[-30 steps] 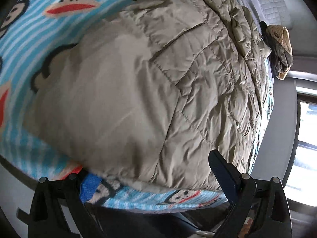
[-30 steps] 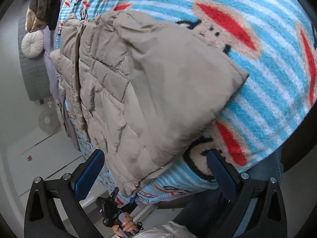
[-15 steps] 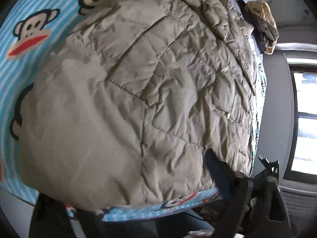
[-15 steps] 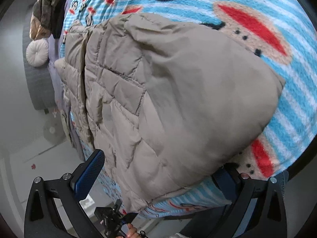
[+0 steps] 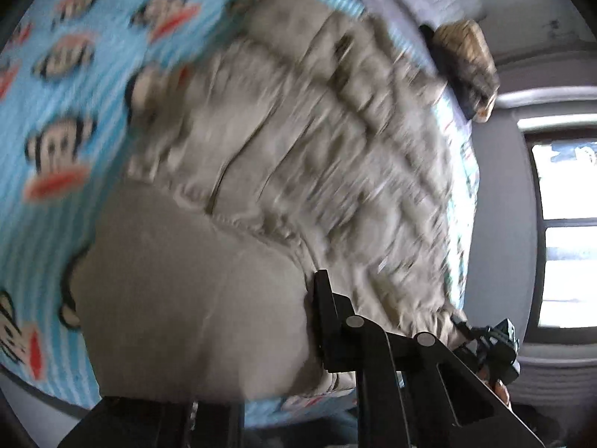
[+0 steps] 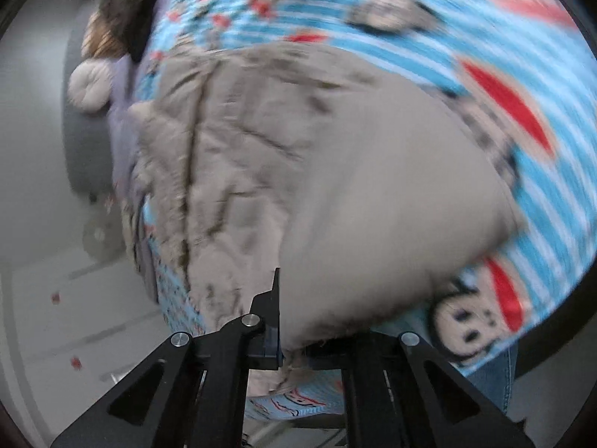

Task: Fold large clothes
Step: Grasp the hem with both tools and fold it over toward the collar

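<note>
1. Nearest, your left gripper [image 5: 261, 339] was clenched on the near hem of the beige quilted jacket [image 5: 298, 171]; one black finger [image 5: 328, 321] showed against the cloth, the other was buried under the smooth lining panel.
2. Likewise, your right gripper [image 6: 294, 321] was clenched on the same hem of the jacket [image 6: 298, 171]; its left finger [image 6: 270, 317] pressed into the fabric edge, the mate hidden beneath the fold.
3. Both views were motion-blurred, so fine stitching detail could not be read.
4. The jacket lay on the blue striped monkey-print blanket [image 5: 74, 86], its lifted near part showing smooth lining, the quilted part stretching away across the bed.
5. From the left wrist view, your other gripper's body [image 5: 496, 347] sat just beside the jacket's right corner.
6. Farther off, a tan and dark bundle of cloth [image 5: 466, 63] rested at the bed's far end, near a round tufted cushion [image 6: 89, 86].
7. Farthest, a window [image 5: 567, 231] lit the grey wall.
</note>
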Motion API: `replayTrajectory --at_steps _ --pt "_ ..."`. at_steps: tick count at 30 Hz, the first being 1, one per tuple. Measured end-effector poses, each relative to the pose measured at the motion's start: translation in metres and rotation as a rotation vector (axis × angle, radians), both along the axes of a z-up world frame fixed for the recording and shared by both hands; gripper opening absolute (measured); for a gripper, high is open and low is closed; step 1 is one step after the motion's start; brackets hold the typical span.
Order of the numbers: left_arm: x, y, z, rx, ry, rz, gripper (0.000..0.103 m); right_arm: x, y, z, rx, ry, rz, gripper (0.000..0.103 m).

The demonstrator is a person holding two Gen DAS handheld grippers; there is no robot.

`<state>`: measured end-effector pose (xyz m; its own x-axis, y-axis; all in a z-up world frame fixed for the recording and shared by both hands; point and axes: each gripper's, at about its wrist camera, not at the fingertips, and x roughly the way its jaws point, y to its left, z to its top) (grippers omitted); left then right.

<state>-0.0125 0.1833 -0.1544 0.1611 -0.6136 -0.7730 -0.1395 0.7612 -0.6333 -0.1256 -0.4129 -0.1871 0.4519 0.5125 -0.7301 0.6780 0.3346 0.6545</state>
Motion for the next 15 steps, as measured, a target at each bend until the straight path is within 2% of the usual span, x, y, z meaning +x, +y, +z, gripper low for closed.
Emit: replayTrajectory --at_steps 4,9,12,15 --pt "0.039 -0.014 0.045 0.025 -0.114 0.068 0.017 0.058 -0.011 0.036 -0.04 -0.103 0.111 0.009" --pt "0.101 -0.039 0.088 0.108 -0.255 0.117 0.017 0.144 -0.024 0.083 -0.112 -0.236 0.269 0.008" --pt "0.142 -0.05 0.097 0.143 -0.294 0.154 0.017 0.2 -0.028 0.097 -0.147 -0.298 0.357 0.008" --pt "0.177 -0.054 0.094 0.174 -0.292 0.167 0.017 0.247 -0.028 0.102 -0.191 -0.315 0.404 0.008"
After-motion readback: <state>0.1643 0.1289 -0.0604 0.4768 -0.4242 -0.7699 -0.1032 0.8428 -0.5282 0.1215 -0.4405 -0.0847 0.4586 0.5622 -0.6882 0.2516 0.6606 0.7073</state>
